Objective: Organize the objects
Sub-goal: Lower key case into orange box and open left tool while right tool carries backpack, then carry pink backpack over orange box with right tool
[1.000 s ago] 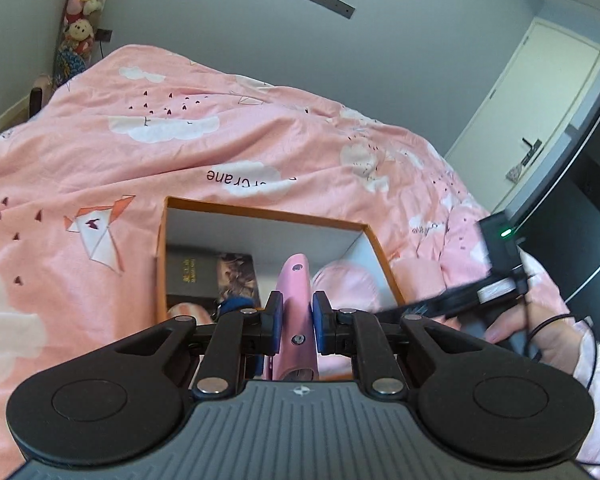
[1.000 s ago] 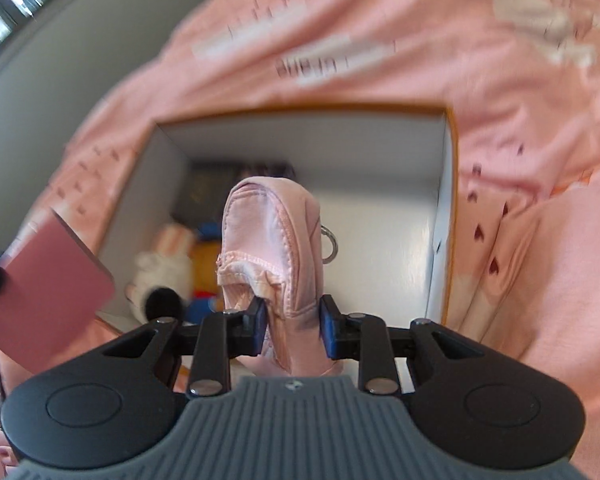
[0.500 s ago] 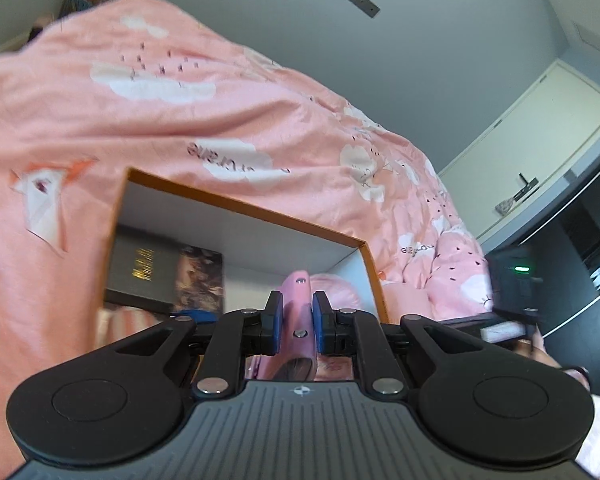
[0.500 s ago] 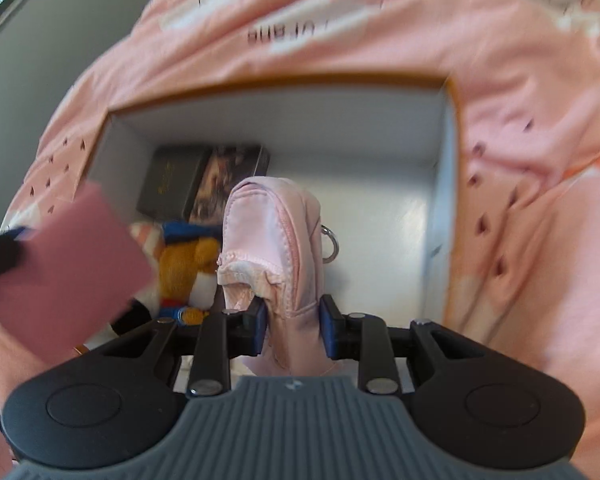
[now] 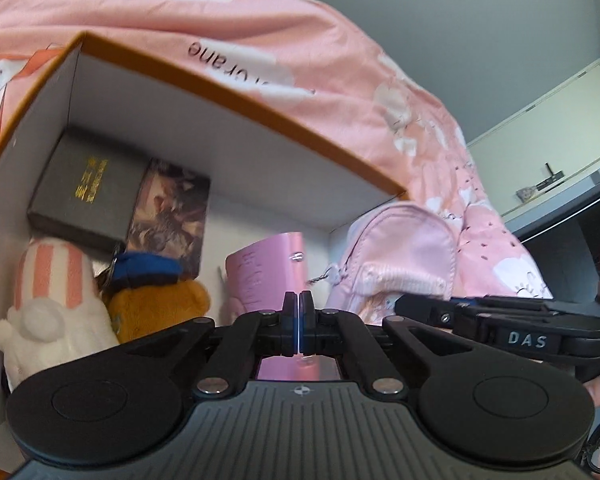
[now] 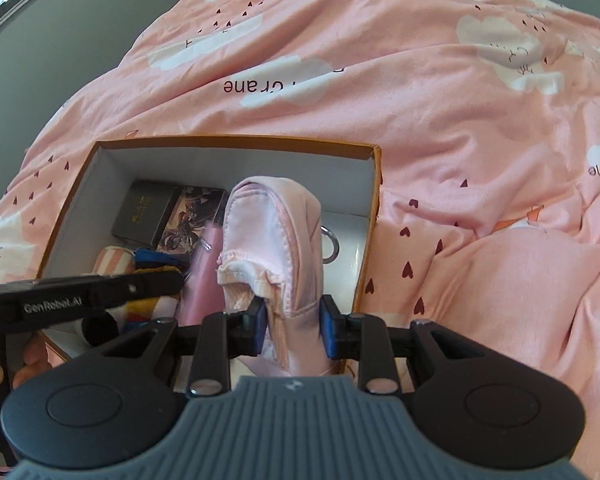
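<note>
An orange-rimmed cardboard box (image 5: pixel 236 92) lies on the bed; it also shows in the right wrist view (image 6: pixel 236 142). Inside are a dark book (image 5: pixel 84 192), a picture card (image 5: pixel 168 216), a striped white plush (image 5: pixel 48 304) and an orange bear plush (image 5: pixel 156 300). My left gripper (image 5: pixel 299 320) is down in the box with its pads pressed together, and a pink notebook (image 5: pixel 268 276) stands just beyond them. My right gripper (image 6: pixel 292 320) is shut on a pale pink pouch (image 6: pixel 276 248) and holds it over the box's right part.
The box rests on a pink duvet (image 6: pixel 420 100) with cloud prints that fills the surroundings. A grey wall and a white door (image 5: pixel 548 148) are behind. The right gripper's body (image 5: pixel 520 332) crosses the left wrist view beside the pouch (image 5: pixel 404 252).
My left gripper has dropped deep into the box and its jaws have closed fully; the pink notebook is now beyond the pads. The right gripper has drawn back and up a little with the pouch.
</note>
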A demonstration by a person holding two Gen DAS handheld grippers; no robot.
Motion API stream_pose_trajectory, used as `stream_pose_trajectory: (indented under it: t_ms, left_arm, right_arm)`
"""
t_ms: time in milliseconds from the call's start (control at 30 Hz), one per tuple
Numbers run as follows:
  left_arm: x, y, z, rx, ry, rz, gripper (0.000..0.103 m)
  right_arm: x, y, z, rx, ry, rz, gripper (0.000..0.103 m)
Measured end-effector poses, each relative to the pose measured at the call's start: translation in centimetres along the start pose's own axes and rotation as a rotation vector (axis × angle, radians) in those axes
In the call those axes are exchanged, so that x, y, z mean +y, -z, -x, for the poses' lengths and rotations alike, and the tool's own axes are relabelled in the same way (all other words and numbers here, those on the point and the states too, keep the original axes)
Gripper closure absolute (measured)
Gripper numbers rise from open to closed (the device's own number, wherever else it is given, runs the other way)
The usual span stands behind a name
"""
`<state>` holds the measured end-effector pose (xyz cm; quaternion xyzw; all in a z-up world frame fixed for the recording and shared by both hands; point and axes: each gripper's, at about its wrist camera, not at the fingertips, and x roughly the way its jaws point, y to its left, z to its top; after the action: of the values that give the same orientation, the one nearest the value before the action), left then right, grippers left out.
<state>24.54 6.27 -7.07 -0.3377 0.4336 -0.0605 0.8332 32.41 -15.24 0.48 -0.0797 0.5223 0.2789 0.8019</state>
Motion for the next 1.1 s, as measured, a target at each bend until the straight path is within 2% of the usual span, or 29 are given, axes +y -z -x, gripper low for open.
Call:
stream_pose_trajectory:
  t_ms: [200, 333, 433, 533, 733, 833, 1000, 1100]
  left_arm:
    - [0.4, 0.2, -0.2, 0.026, -0.034, -0.012, 0.103]
    - [0.6, -0.1, 0.0, 0.038, -0.036, -0.015, 0.098]
    - [0.4, -0.5, 0.0, 0.049, -0.054, -0.051, 0.098]
    - [-0.3, -1.2, -0.5, 0.070, -0.072, -0.127, 0.090]
    - [-2.7, -2.5, -2.9, 0.143, -0.119, -0.343, 0.089]
    - [-3.4, -2.8, -4.4, 0.170, -0.147, -0.431, 0.085]
    - [-3.2, -3.4, -6.9, 0.198, -0.136, -0.464, 0.084]
    - [-2.9, -3.7, -7.9, 0.217, -0.178, -0.463, 0.084]
  right_arm:
    - [0.0, 0.2, -0.5, -0.005, 0.008, 0.015, 0.074]
    - [0.4, 0.4, -1.2, 0.012, 0.000, 0.027, 0.074]
    - [0.8, 0.5, -1.3, 0.013, 0.002, 0.038, 0.074]
    - [1.4, 0.2, -0.9, -0.018, 0.055, 0.086, 0.074]
    - [1.3, -0.7, 0.2, -0.083, 0.089, 0.087, 0.074]
    - [1.1, -1.1, 0.2, -0.101, 0.093, 0.069, 0.074]
    - [1.0, -1.5, 0.2, -0.134, 0.097, 0.056, 0.074]
    - [0.8, -1.6, 0.0, -0.136, 0.089, 0.049, 0.074]
